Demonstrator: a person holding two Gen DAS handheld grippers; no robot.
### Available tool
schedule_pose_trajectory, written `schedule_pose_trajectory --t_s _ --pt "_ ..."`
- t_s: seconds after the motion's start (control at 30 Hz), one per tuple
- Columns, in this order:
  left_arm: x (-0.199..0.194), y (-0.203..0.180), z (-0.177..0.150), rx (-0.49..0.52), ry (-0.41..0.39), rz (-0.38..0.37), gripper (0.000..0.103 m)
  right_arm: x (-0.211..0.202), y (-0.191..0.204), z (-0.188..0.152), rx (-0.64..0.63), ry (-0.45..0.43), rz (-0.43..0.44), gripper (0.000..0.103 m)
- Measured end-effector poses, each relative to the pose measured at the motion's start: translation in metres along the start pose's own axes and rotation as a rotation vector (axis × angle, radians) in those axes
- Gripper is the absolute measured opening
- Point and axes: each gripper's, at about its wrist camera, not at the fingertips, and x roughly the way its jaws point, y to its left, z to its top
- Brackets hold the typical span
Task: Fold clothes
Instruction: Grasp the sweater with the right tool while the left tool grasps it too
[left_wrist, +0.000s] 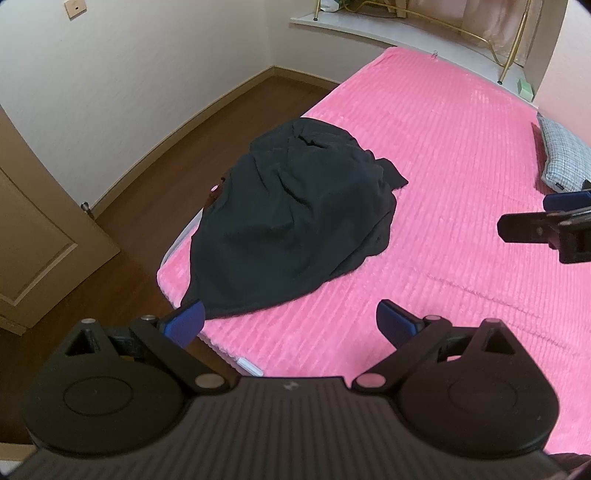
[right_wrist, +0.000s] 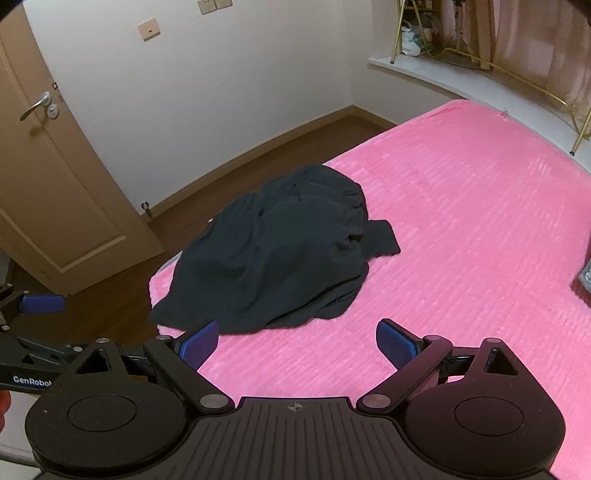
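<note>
— One garment is all I have to deal with, and none of the folding is done yet, as far as I can judge.

— Start big. What's under it?

— The pink bedspread (right_wrist: 461, 221) fills most of both views, ribbed and flat. Past its edge are the brown floor (right_wrist: 229, 155), a white wall and a tan door (right_wrist: 55, 177). A checked cushion (left_wrist: 565, 155) lies at the far right of the bed.

— And the clothing?

— The black garment (left_wrist: 295, 218) sits in a rumpled heap near the bed's left corner, its lower edge spilling slightly over the side. One flap (left_wrist: 393, 177) pokes out on the right. I can't tell what kind of garment it is.

— Your tongs?

— My left gripper (left_wrist: 290, 321) is spread wide with nothing in it, hovering just short of the heap's near edge. My right gripper (right_wrist: 295, 341) is likewise wide apart and empty, above bare bedspread beside the heap. Neither touches the cloth.

— So what's left?

— Everything, I'd say: pick it up, spread it flat, then make the folds.
</note>
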Motion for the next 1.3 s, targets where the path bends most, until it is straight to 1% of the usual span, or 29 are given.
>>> schedule_pose_trajectory --t_s 0.07,0.17,0.3,0.43,0.57,0.6,0.73,0.9,0.97,1.07,1.1,1.17,1.2,1.23,1.27,1.3 --pt "0.001 0.002 0.0 -0.003 0.001 0.009 0.098 -0.002 -0.003 -0.001 -0.011 -0.007 0.009 0.095" --pt "0.003 0.009 0.0 -0.017 0.002 0.04 0.098 -0.008 -0.012 -0.002 -0.023 -0.046 0.029 0.095" --pt "0.007 0.023 0.0 -0.037 0.007 0.084 0.098 -0.002 -0.023 0.0 -0.06 -0.046 0.056 0.095" --pt "0.016 0.035 0.003 -0.014 0.002 0.105 0.098 0.017 -0.022 0.01 -0.11 -0.034 0.064 0.095" --pt "0.046 0.05 0.016 0.034 0.017 0.114 0.098 0.046 -0.016 0.031 -0.152 -0.035 0.06 0.095" --pt "0.057 0.055 0.022 0.046 0.025 0.114 0.098 0.057 -0.015 0.039 -0.164 -0.033 0.054 0.095" --pt "0.111 0.081 0.05 0.071 0.034 0.063 0.098 0.104 -0.012 0.069 -0.202 -0.009 0.014 0.095" --pt "0.192 0.105 0.09 0.153 0.034 0.019 0.097 0.185 -0.013 0.105 -0.234 0.048 -0.042 0.095" --pt "0.226 0.114 0.102 0.17 0.034 -0.008 0.097 0.22 -0.016 0.117 -0.242 0.074 -0.059 0.095" --pt "0.276 0.119 0.112 0.166 0.064 -0.056 0.096 0.27 -0.02 0.126 -0.269 0.119 -0.082 0.094" --pt "0.289 0.122 0.114 0.138 0.074 -0.083 0.096 0.287 -0.021 0.128 -0.279 0.133 -0.09 0.094" --pt "0.317 0.127 0.117 0.085 0.095 -0.134 0.09 0.315 -0.022 0.131 -0.303 0.158 -0.099 0.094" --pt "0.328 0.128 0.117 0.074 0.11 -0.147 0.087 0.327 -0.023 0.132 -0.316 0.171 -0.101 0.094" --pt "0.339 0.13 0.118 0.065 0.125 -0.159 0.082 0.338 -0.023 0.131 -0.329 0.184 -0.104 0.094" --pt "0.349 0.131 0.117 0.067 0.139 -0.164 0.077 0.349 -0.023 0.13 -0.342 0.198 -0.106 0.091" --pt "0.359 0.131 0.117 0.067 0.152 -0.171 0.076 0.359 -0.023 0.13 -0.351 0.211 -0.105 0.067"
